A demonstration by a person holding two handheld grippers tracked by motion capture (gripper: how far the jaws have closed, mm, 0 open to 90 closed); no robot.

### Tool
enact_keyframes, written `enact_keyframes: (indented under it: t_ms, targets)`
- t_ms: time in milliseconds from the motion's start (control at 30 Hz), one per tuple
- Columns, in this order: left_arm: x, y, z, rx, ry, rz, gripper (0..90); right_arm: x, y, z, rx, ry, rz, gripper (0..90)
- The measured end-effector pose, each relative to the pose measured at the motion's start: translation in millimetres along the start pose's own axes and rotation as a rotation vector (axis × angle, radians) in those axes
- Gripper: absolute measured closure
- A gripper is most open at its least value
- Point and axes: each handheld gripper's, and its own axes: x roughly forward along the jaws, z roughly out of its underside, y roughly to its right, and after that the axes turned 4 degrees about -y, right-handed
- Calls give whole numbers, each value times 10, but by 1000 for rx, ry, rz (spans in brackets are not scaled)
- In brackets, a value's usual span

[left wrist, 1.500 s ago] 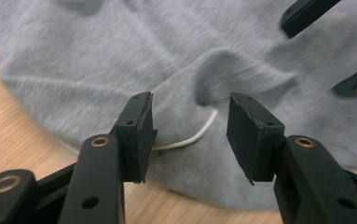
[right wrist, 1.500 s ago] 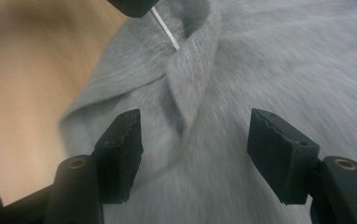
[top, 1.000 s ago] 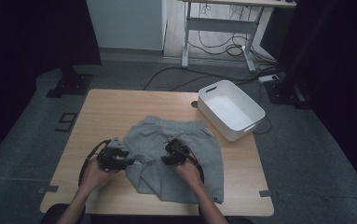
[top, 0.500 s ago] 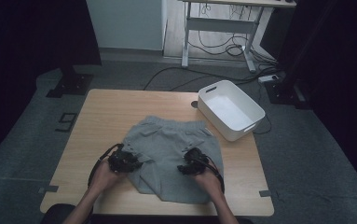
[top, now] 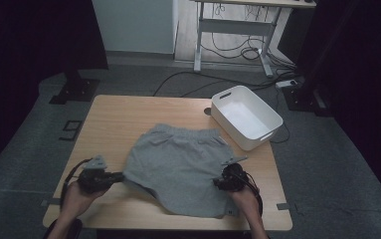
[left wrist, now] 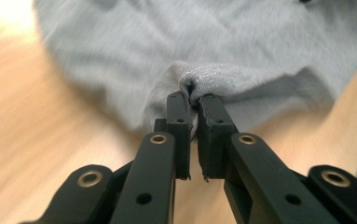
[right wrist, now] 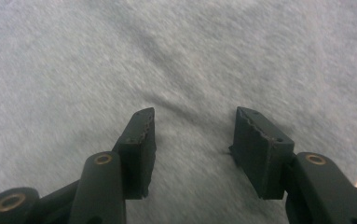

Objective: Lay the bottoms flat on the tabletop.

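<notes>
The tabletop (top: 123,112) is pale wood, its far-left part bare; a pair of grey shorts (top: 178,164) lies spread across its middle and reaches almost to the near edge, the elastic waistband turned toward the far edge and the leg hems toward the person. A white bin (top: 246,116) stands at the far-right corner, turned at a slant, well apart from the shorts' waistband; its inside looks bare, with a handle slot in each end wall.

The left gripper (top: 121,175) lies low over the near-left part of the tabletop, pointing across at the shorts' left edge; its jaws have just been closing, and in the left gripper view (left wrist: 194,100) they stand nearly together with a rolled fold of the grey cloth pinched between the pads — the hem bunches up right at the tips, the rest of the cloth spreading away beyond them over the wood.

The right gripper (top: 219,181) rests at the shorts' right edge, near the near-right corner; in the right gripper view (right wrist: 192,128) its jaws stand about half apart over flat grey cloth, nothing pinched between them; whether the tips touch the cloth I cannot tell — the picture is blurred.
</notes>
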Motion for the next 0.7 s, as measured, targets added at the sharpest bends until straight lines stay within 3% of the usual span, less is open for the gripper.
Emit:
enact_keyframes:
  t_ms: [67,133,200,267,400,467,500,567,700]
  targets:
    - [-65,-51,168,-27,-21,13,803,-16,12,26,7,7,-3,483]
    - [-137,-114,306,-50,-29,0,738,-37,18,34,8,3,13,456]
    - [-188,-185,348,-85,-8,-8,679,-80,22,52,12,12,20,441]
    - [-173,-224,282,-93,15,-38,606,-139,29,72,19,24,28,433]
    - [95,-257,3,-74,16,-75,472,-233,41,145,46,31,47,402]
    - [266,-276,-120,-64,-3,-95,440,-245,42,195,70,22,73,359]
    - [416,-303,-204,-57,-28,-127,419,-248,38,228,78,20,85,353]
    - [594,-359,-275,-63,-60,-147,402,-247,25,296,87,11,107,326]
    - [786,-382,-303,-49,-131,-195,393,-231,40,382,85,-25,162,328]
